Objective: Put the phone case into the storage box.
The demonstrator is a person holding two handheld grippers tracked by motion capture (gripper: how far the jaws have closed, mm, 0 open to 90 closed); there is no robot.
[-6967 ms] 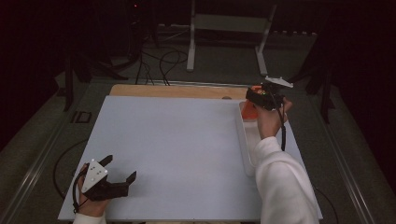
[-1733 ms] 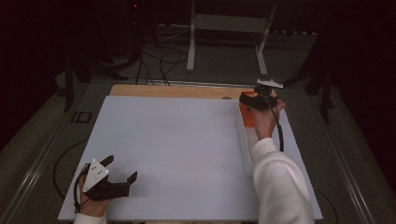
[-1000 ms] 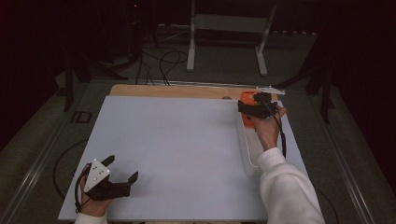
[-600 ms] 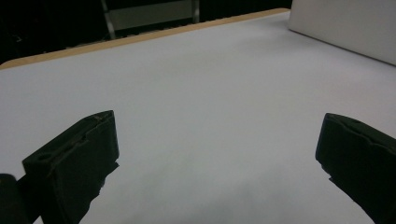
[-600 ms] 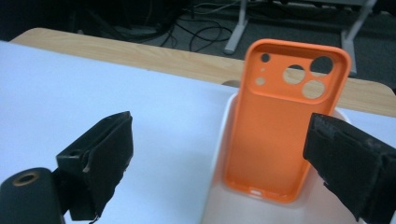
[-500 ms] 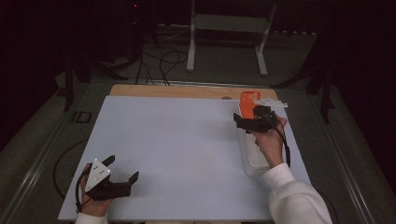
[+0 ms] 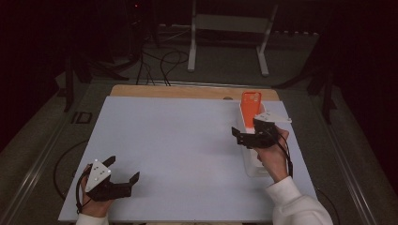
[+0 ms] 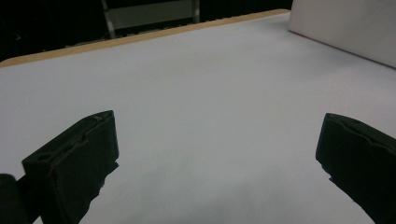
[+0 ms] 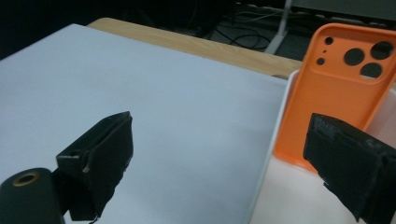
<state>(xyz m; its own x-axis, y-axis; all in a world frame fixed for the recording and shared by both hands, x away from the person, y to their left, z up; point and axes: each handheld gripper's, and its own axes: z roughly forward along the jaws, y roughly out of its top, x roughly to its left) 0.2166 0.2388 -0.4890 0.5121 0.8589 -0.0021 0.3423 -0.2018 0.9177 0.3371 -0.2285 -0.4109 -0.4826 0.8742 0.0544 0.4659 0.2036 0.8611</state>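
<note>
At right of centre in the high view, the right gripper (image 7: pixel 244 136) hangs with jaws spread over the near part of a long white tray (image 7: pixel 253 164). An orange phone case (image 7: pixel 250 105) stands upright at the tray's far end, camera holes uppermost; no writing is readable on it. The left gripper (image 7: pixel 123 176), also spread, rests at lower left. The white tabletop (image 7: pixel 173 136) between them lies bare, its wooden edge (image 7: pixel 187 91) beyond.

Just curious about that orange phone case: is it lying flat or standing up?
Standing, tilted: the orange phone case leans upright at the white tray's far end, camera holes on top.
</note>
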